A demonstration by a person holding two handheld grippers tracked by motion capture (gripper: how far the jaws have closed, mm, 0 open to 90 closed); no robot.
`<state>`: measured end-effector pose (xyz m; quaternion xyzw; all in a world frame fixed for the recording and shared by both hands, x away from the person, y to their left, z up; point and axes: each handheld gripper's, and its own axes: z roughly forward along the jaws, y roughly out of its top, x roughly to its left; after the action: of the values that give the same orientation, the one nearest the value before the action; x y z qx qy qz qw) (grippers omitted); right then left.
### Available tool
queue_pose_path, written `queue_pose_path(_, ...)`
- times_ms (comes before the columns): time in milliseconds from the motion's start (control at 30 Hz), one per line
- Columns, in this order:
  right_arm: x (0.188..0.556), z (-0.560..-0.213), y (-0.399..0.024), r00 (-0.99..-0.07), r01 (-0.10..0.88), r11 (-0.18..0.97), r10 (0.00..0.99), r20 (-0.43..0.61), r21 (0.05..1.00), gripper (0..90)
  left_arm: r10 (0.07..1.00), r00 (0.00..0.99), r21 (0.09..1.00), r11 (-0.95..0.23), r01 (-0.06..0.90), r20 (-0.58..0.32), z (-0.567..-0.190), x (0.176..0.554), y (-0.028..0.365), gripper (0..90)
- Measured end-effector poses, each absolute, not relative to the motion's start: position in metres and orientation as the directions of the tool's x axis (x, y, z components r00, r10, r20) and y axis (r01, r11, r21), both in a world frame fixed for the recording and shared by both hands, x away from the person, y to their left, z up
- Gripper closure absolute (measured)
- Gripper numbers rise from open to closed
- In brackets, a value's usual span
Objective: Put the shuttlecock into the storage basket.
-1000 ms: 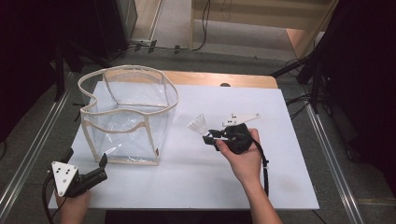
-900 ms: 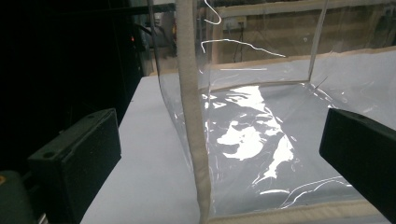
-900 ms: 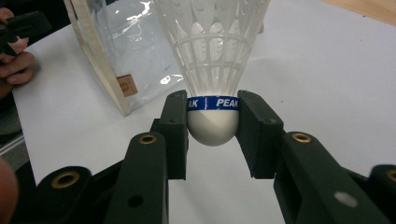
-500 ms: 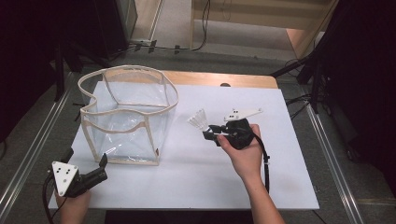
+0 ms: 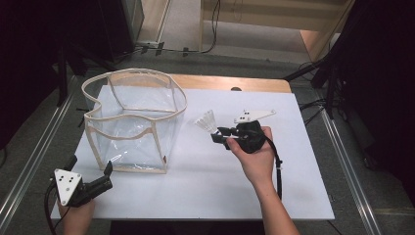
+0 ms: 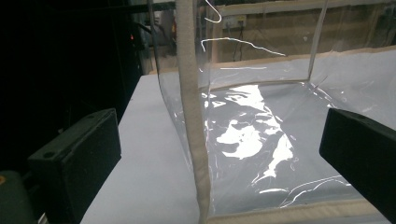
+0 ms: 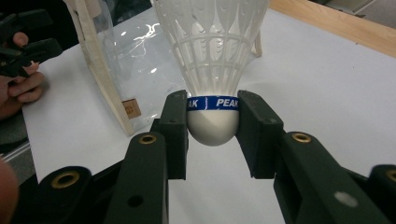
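Observation:
A white shuttlecock with a blue band is clamped at its cork between the jaws of my right gripper, held above the white table a little right of the bag. The clear plastic bag with beige trim stands open-topped at the table's left. My left gripper rests near the table's front-left corner, jaws apart, pointing at the bag's near corner seam with nothing between them.
The white tabletop spreads in front of and to the right of the bag. A wooden strip runs along the far edge. Metal rails flank both sides, with dark stands and cables beyond.
My right gripper has carried the shuttlecock slightly left and away, toward the bag, and the shuttlecock now points more upward. The left gripper has stayed put.

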<state>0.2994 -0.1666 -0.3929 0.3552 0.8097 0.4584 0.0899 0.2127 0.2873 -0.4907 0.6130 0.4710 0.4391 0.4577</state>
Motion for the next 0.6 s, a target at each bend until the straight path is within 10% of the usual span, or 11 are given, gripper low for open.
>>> queue_pose_path(600, 0.305, -0.376, -0.164, -0.738, 0.471, 0.321, 0.653, 0.169, 0.821, 62.9, 0.978, 0.176, 0.974, -0.143, 0.178, 0.111, -0.491, 0.213, 0.287, 0.0)
